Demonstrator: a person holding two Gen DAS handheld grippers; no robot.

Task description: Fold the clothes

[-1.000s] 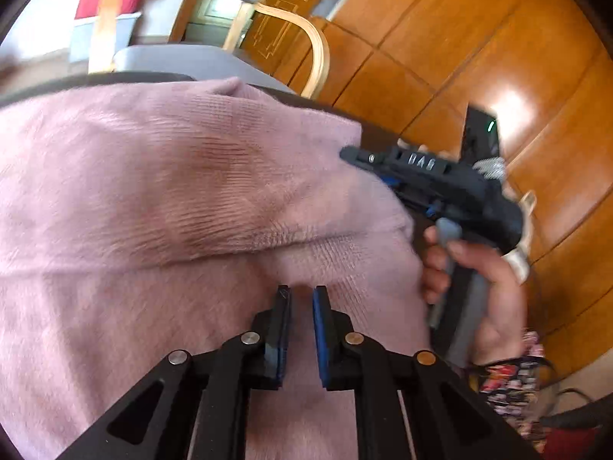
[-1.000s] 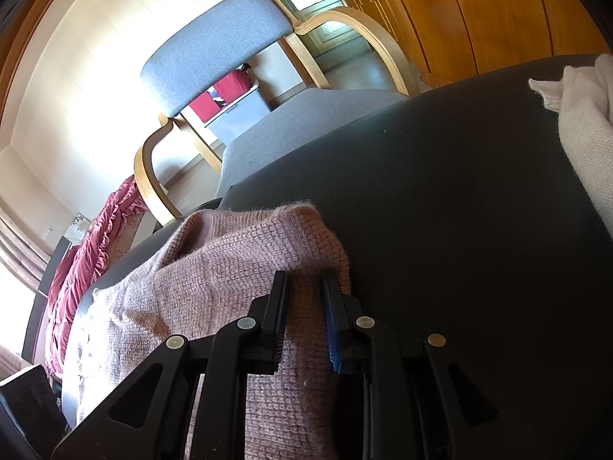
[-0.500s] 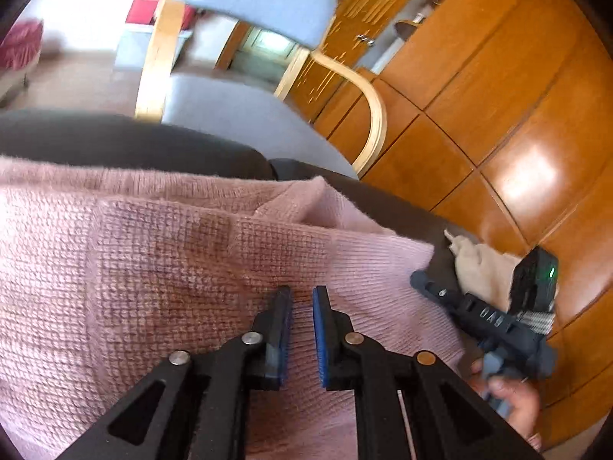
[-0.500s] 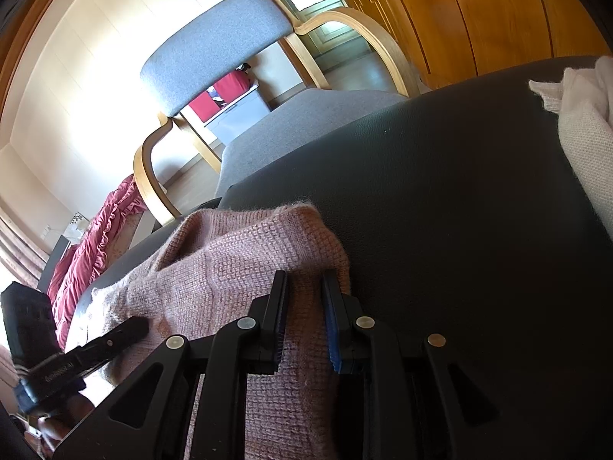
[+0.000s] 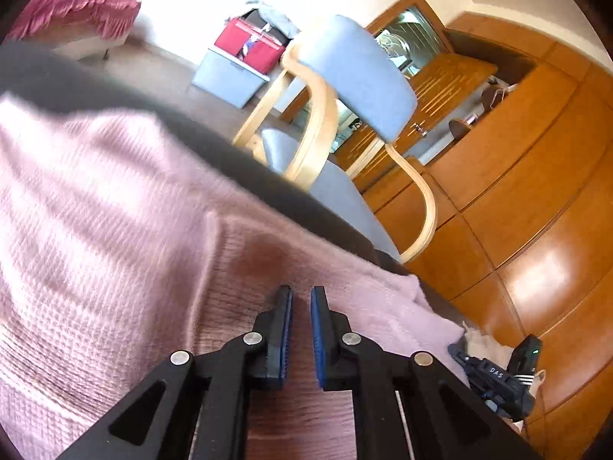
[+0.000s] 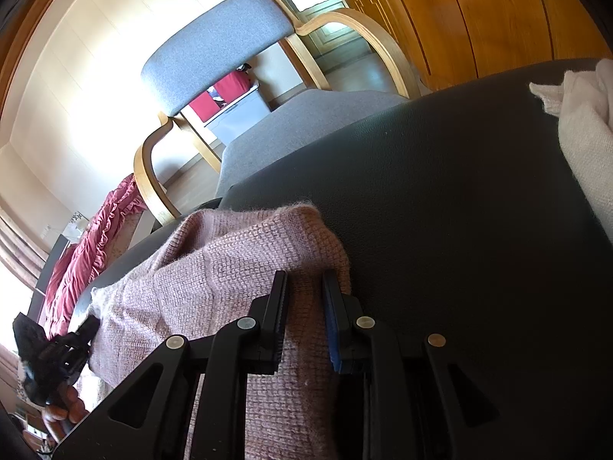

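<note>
Jaws on your left gripper (image 5: 301,291) are opening, with only a slim gap between the blue pads. They hover over the pink knitted sweater (image 5: 115,211), and no fold of the knit stands up between them. Seen from the right wrist, that gripper's tip sits at the sweater's far left edge, but you cannot tell from there whether it touches the knit.

Your right gripper (image 6: 304,276) is closed on the sweater. A ridge of pink knit runs up between its two pads near the garment's right corner, and the pads press on it from both sides.

The sweater lies spread on the dark grey padded surface (image 6: 459,191) and covers its left part. Its right corner ends just past your right gripper, and bare dark padding stretches away to the right. At the far right edge of that surface lies a cream knitted cloth (image 6: 582,122), well apart from the sweater.

Behind the surface stands a bentwood armchair with grey cushions (image 6: 214,46), with its seat just beyond the padded edge. Orange-brown wooden cabinets (image 5: 536,153) fill the wall to the right. A red bag on a pale grey box (image 5: 249,48) sits on the floor past the chair, and a red ruffled fabric (image 6: 84,253) lies off to the left.
</note>
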